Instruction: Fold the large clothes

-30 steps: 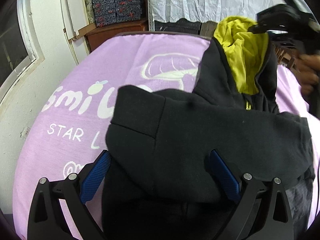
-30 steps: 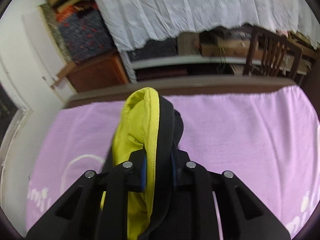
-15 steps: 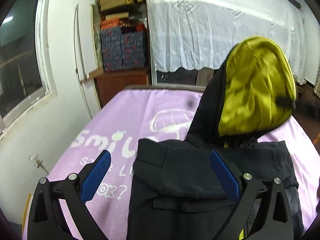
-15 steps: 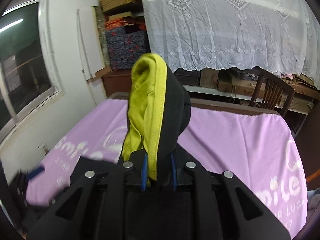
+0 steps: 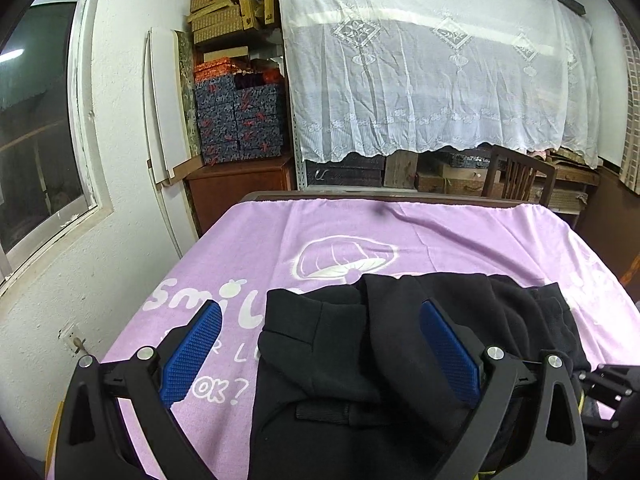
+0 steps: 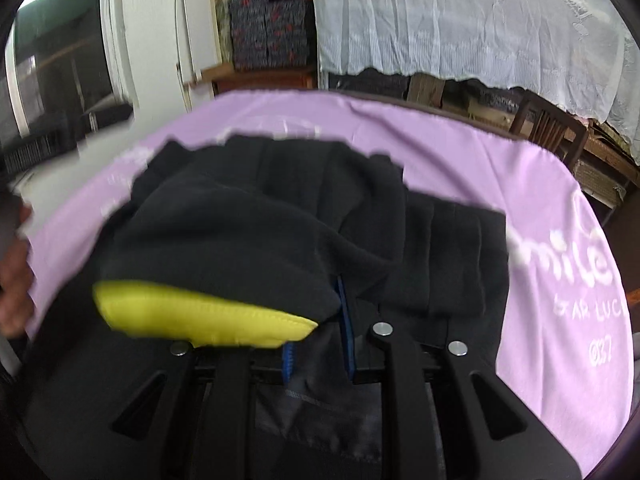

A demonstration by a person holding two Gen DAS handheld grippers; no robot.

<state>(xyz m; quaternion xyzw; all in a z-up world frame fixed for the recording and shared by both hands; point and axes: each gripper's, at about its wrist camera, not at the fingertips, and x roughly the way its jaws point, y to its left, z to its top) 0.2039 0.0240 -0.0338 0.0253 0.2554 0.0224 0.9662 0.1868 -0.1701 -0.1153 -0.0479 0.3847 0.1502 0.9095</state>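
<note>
Hood (image 6: 208,240) just brought down flat over black hoodie (image 5: 400,340) at bed's (image 5: 280,232) near edge. Right gripper (image 6: 316,336) partly released; left gripper (image 5: 320,344) spread wide, empty. Fold nearly complete.

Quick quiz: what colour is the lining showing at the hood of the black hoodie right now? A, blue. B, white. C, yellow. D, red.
C: the right wrist view shows a bright yellow lining at the edge of the black hoodie, which lies on the purple blanket.

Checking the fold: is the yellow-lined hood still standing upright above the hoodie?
No, the hood lies flopped down over the black hoodie body.
</note>
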